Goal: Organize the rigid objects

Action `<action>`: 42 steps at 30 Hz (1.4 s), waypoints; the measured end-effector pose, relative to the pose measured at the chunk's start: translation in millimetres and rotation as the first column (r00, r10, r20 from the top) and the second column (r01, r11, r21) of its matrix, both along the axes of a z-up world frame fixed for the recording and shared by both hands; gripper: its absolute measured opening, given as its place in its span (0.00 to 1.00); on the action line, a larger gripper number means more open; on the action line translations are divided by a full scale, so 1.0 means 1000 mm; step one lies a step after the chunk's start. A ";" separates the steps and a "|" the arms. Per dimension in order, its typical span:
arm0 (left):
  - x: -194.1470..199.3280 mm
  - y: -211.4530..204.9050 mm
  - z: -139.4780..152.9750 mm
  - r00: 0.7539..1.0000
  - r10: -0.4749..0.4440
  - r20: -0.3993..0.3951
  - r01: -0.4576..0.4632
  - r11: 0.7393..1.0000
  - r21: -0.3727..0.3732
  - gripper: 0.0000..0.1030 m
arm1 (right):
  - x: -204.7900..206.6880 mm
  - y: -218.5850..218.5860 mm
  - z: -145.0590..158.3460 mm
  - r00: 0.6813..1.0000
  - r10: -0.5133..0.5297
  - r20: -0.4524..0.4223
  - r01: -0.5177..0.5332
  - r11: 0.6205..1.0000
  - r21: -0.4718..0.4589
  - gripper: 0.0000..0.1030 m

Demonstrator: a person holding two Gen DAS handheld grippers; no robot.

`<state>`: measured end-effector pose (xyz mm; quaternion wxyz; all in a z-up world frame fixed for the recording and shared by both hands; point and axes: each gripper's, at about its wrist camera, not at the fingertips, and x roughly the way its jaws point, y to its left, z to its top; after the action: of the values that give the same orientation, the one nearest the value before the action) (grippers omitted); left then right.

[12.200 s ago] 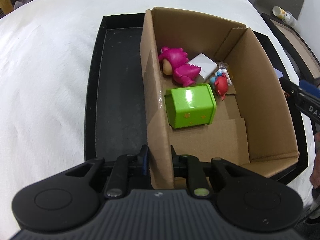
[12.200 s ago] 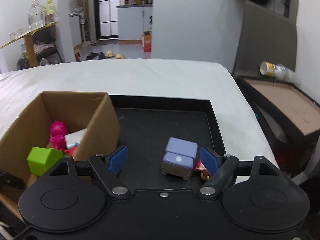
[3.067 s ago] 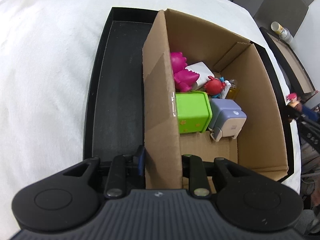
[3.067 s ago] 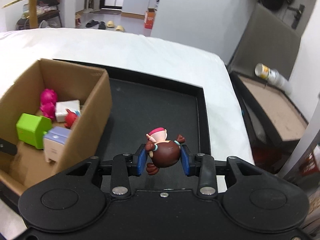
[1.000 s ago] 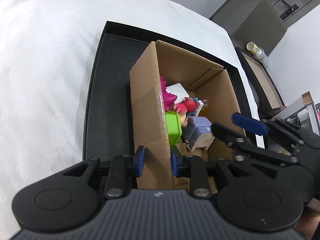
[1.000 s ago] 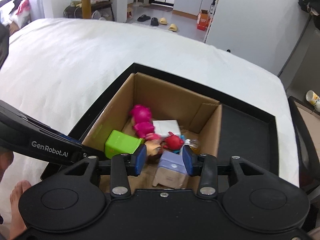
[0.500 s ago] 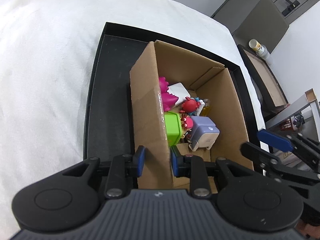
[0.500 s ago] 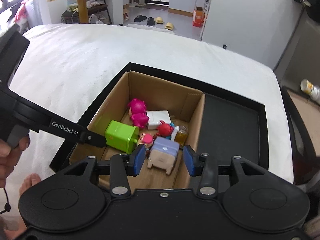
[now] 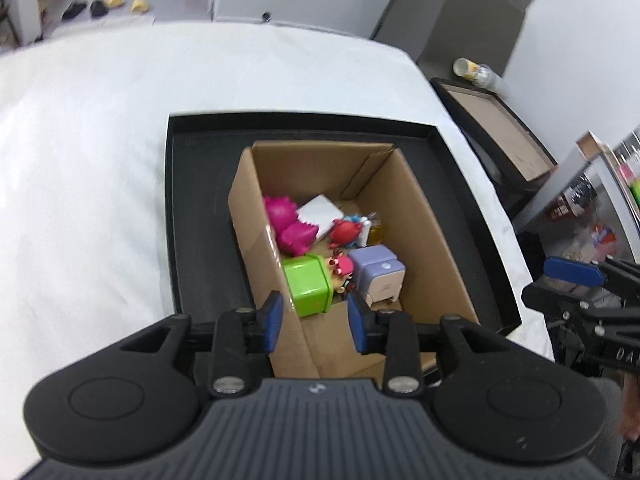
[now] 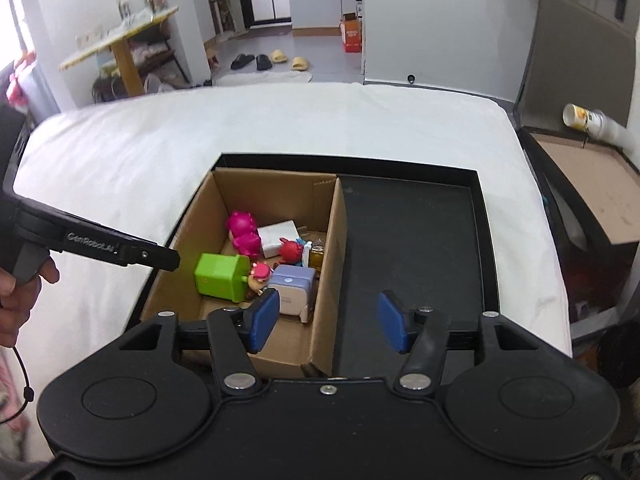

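Observation:
A cardboard box (image 9: 420,216) stands in a black tray (image 9: 200,220). Inside lie a green cube (image 9: 308,284), a lilac toy (image 9: 380,272), a small pink-capped doll (image 9: 340,266) between them, a magenta figure (image 9: 288,224) and a red figure (image 9: 344,230). My left gripper (image 9: 316,322) hovers over the box's near left corner. Its jaws are opening and the pads press on nothing. My right gripper (image 10: 328,320) hangs above the box's right wall (image 10: 332,260) with its jaws opening and nothing between them. The right wrist view also shows the green cube (image 10: 220,272) and lilac toy (image 10: 290,286).
The tray's right half (image 10: 408,248) is bare black floor. White cloth (image 10: 280,128) surrounds the tray. A second dark tray with cardboard (image 10: 592,184) and a lying cup (image 10: 588,118) sit to the right. A hand (image 10: 20,292) holds the left gripper's handle.
My left gripper has let go of the box's left wall, risen and widened. My right gripper has drawn back to the right and widened. The doll stays in the box.

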<state>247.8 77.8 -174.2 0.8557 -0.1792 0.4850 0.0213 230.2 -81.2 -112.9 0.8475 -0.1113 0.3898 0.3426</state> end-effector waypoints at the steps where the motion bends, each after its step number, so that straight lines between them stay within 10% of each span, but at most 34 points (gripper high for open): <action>1: -0.003 -0.001 0.005 1.000 -0.005 0.002 0.005 1.000 0.006 0.36 | -0.001 -0.003 0.002 1.000 -0.004 -0.003 0.004 1.000 0.010 0.57; 21: -0.092 -0.031 0.093 0.993 -0.008 0.116 0.000 0.998 0.065 0.76 | -0.034 -0.055 0.048 0.996 -0.089 0.008 0.085 0.976 0.199 0.89; 42: -0.166 -0.044 0.145 0.972 -0.035 0.234 0.008 0.994 0.113 0.83 | -0.066 -0.083 0.076 0.988 -0.155 0.002 0.150 0.963 0.225 1.00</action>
<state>81.7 33.3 -29.3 0.9159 -0.1272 0.3802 0.0177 164.0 -163.9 -36.7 0.8823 0.0119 0.3478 0.3170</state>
